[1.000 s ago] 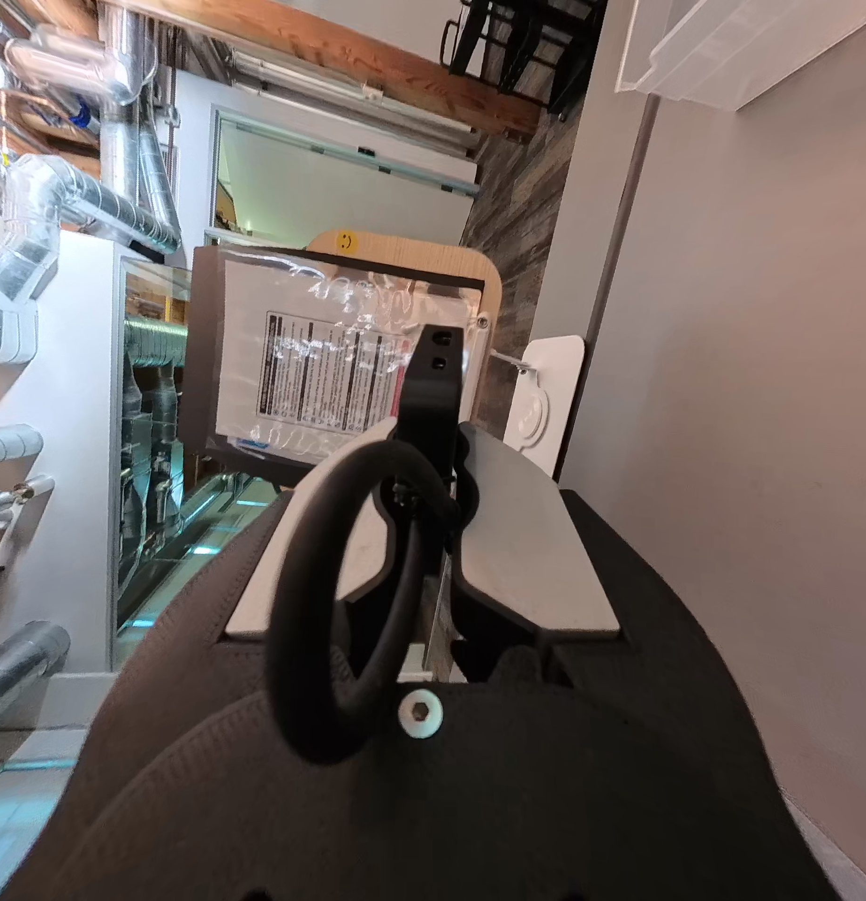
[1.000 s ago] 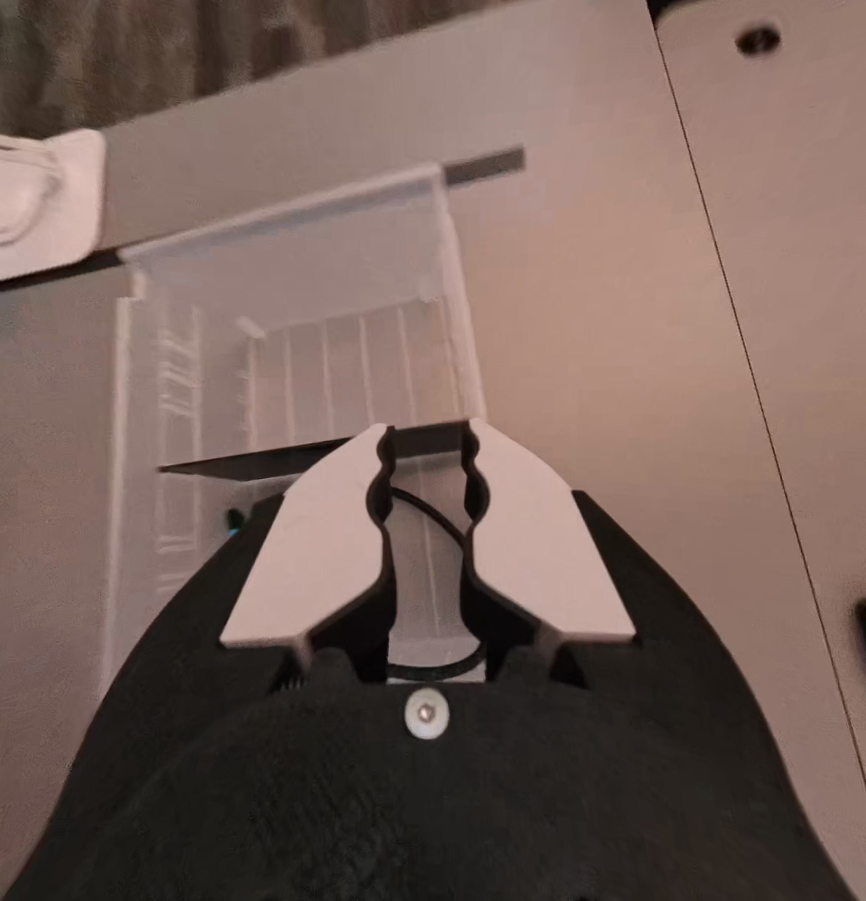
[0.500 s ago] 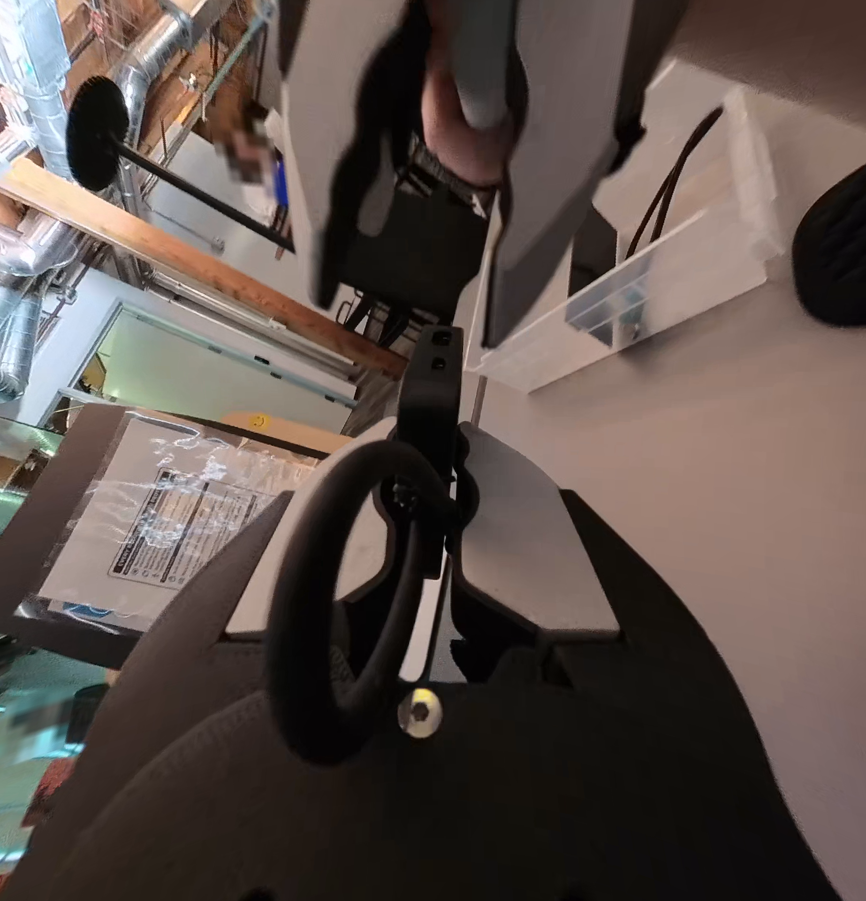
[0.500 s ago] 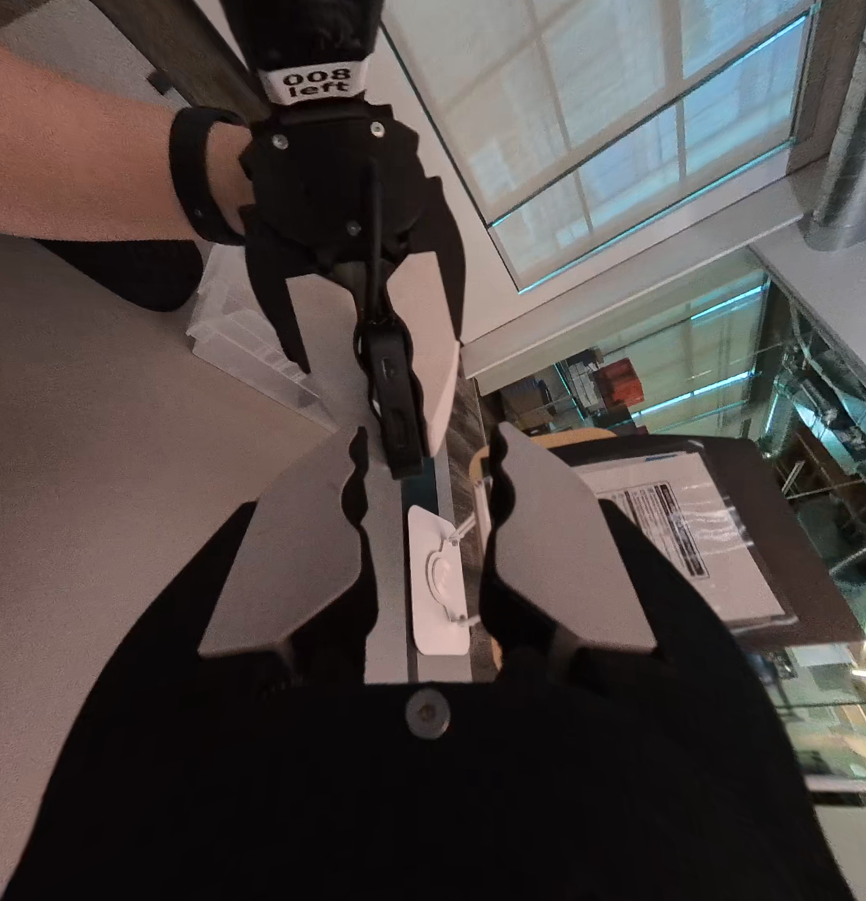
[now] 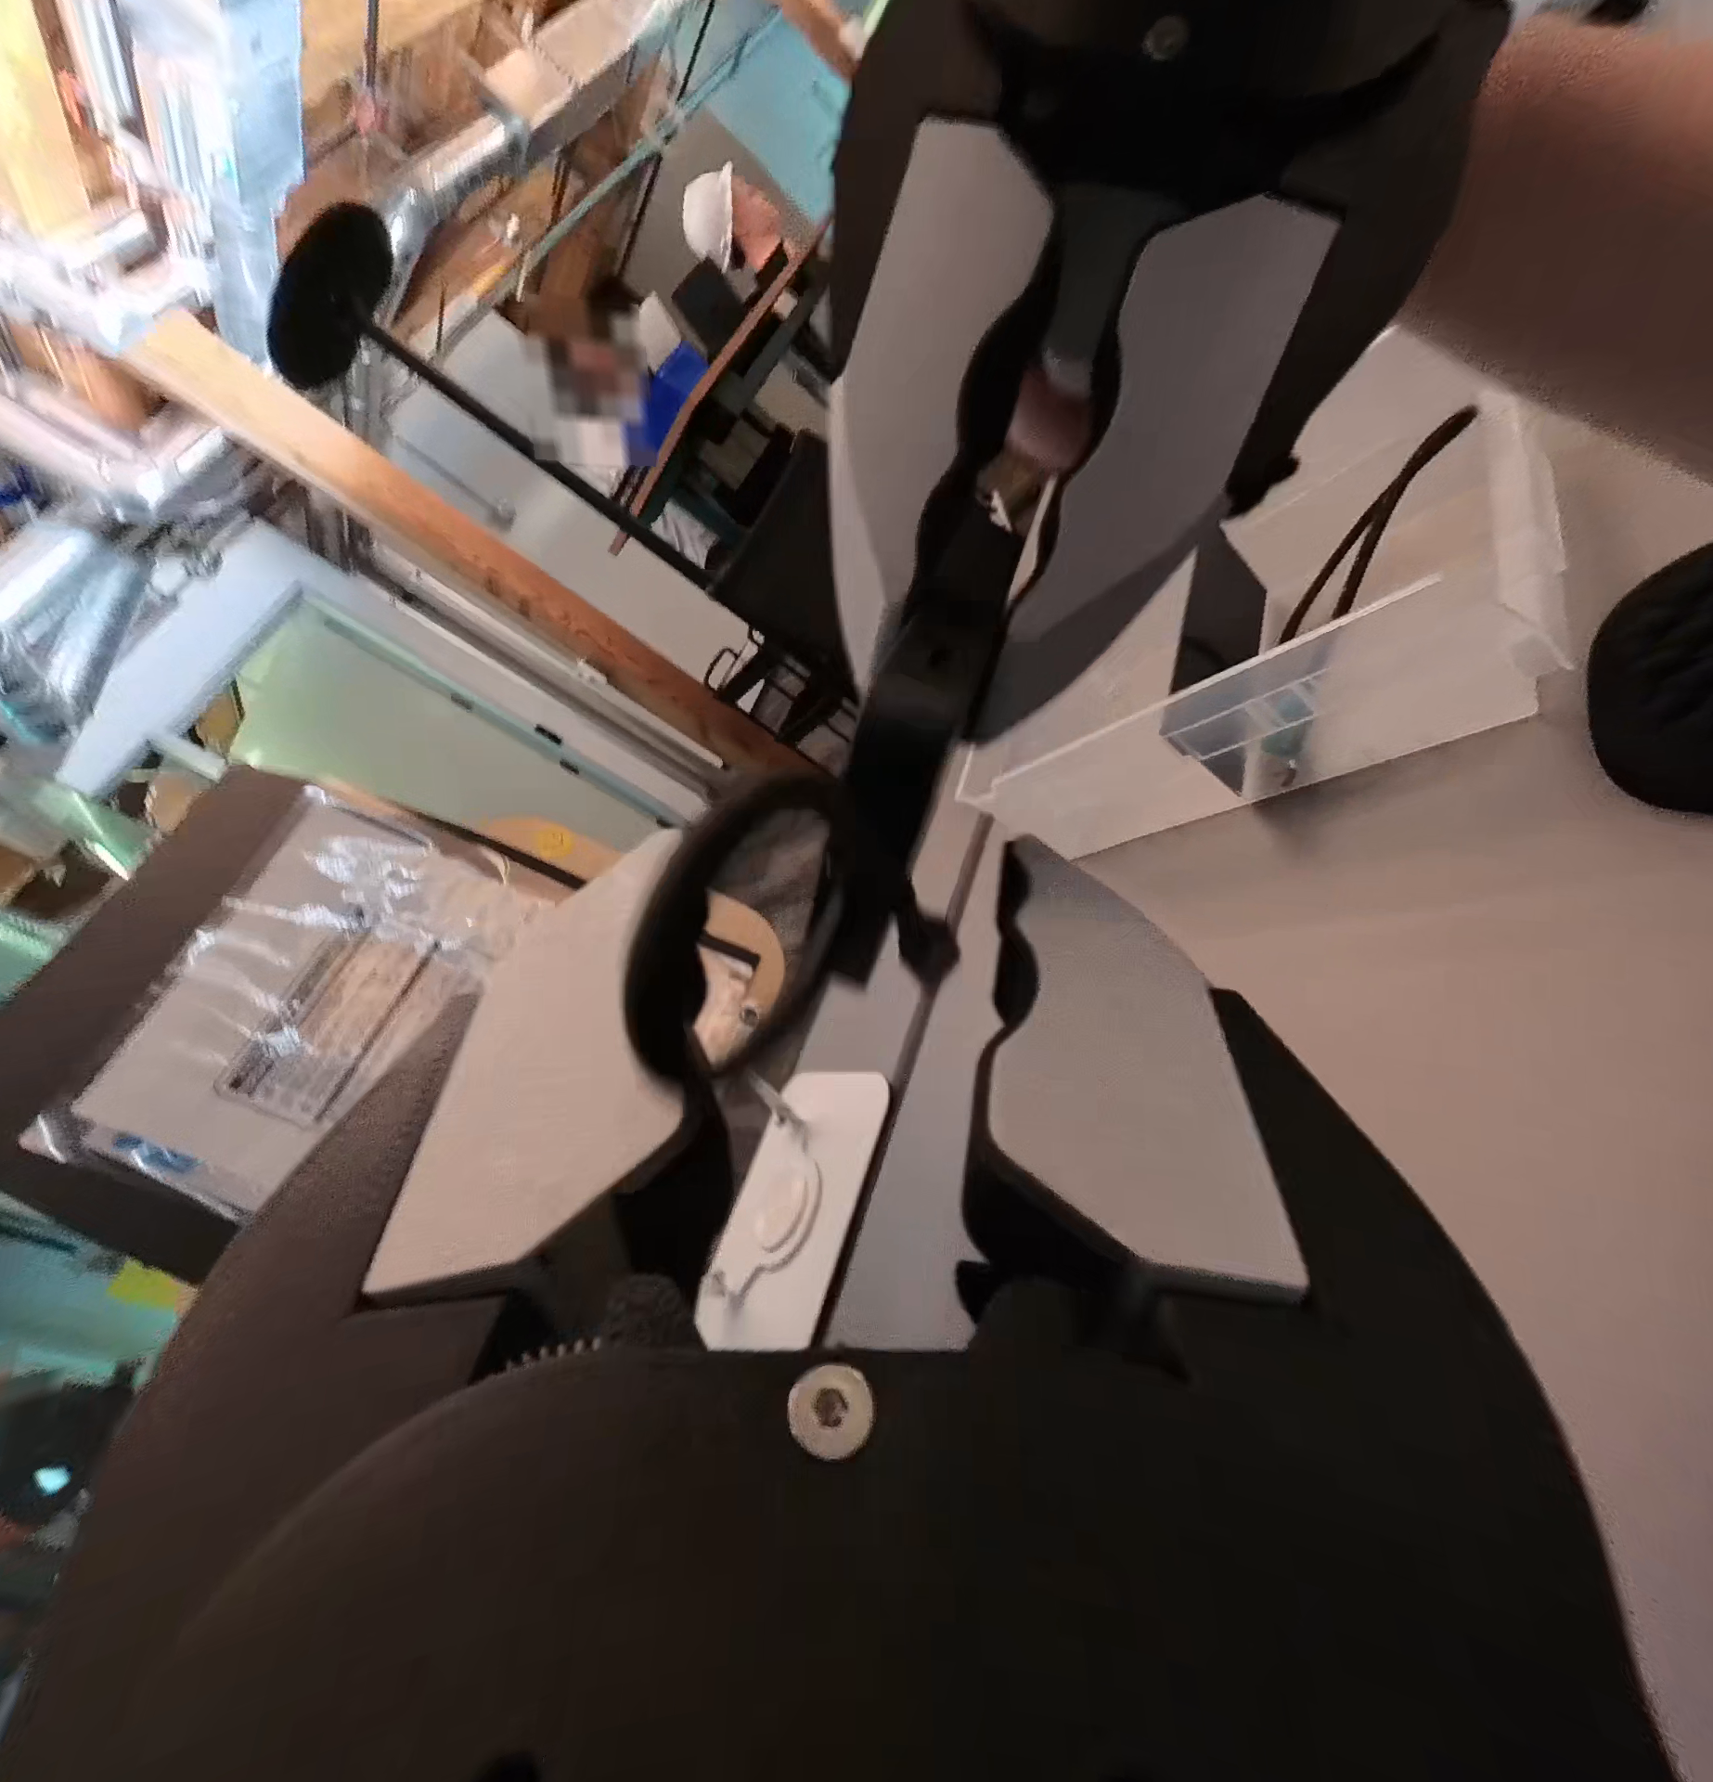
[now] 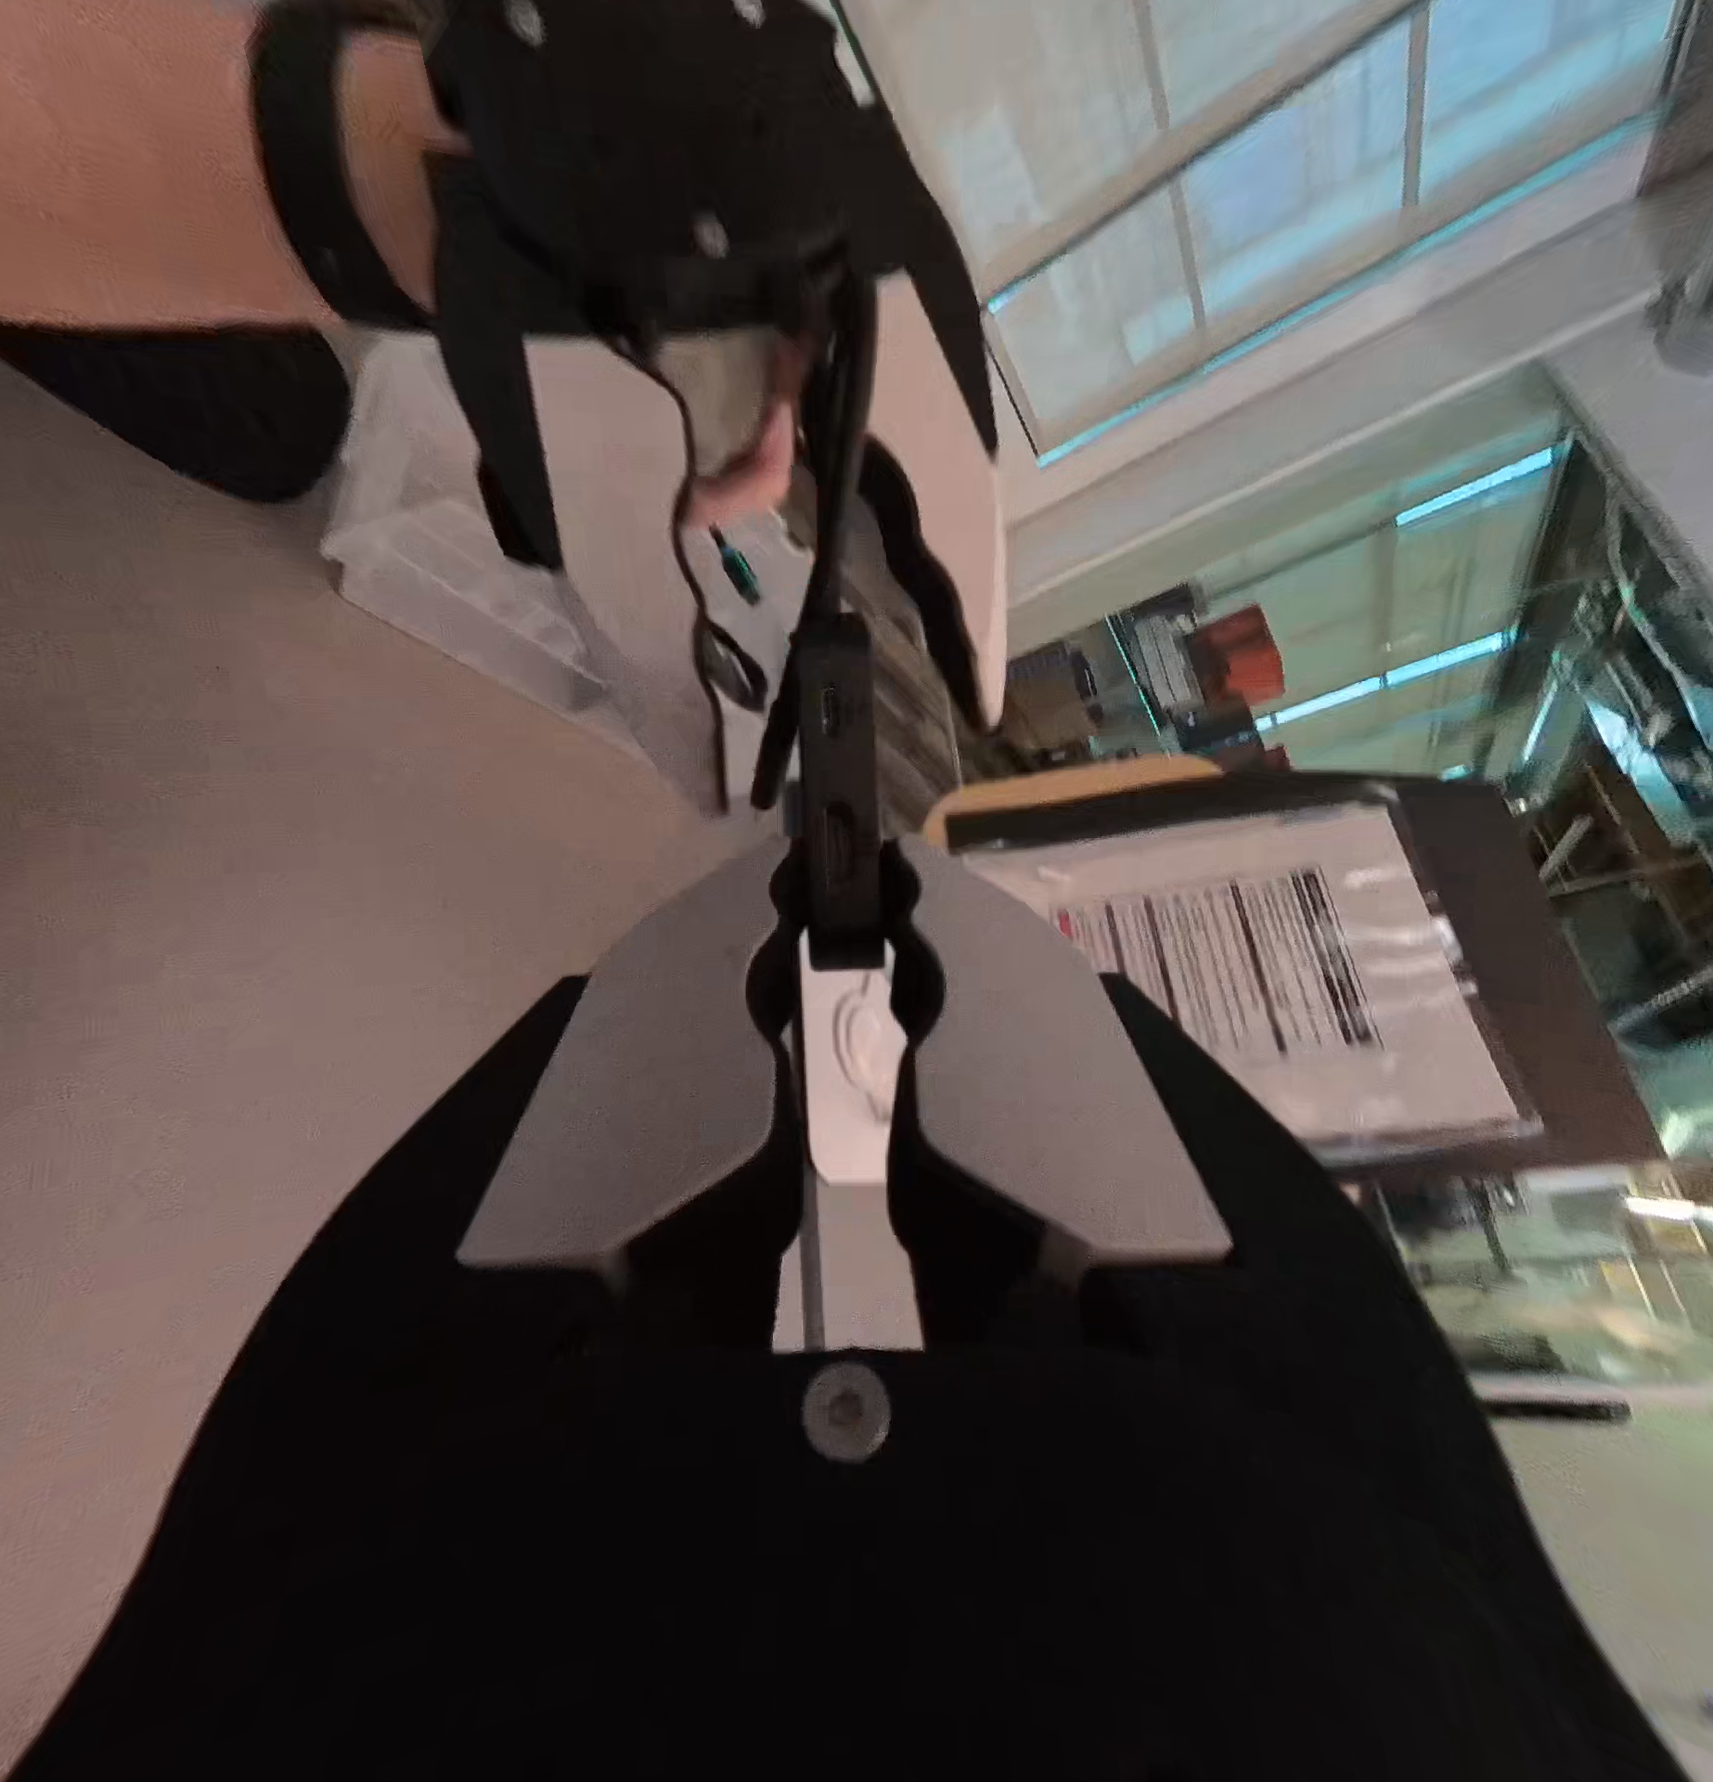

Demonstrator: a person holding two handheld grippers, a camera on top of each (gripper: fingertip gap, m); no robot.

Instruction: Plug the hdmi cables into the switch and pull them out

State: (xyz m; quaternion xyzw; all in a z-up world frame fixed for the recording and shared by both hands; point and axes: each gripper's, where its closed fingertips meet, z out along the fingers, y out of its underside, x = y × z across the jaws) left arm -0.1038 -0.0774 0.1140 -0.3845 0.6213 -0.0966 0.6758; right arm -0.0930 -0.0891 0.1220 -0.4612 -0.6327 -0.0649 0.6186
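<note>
The switch (image 6: 838, 820) is pinched at its near end between the tips of the right tongs (image 6: 841, 916), above the desk (image 6: 255, 868). The left tongs (image 5: 857, 926) are spread wide — nothing is gripped. The looped cable (image 5: 727, 926) is blurred; its plug is hidden, and the bin (image 5: 1315, 694) is partly covered.

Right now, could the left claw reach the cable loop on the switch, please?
Probably yes: the left claw is open, the cable loop hangs at its fingertips, unobstructed, and the right claw holds the switch.
</note>
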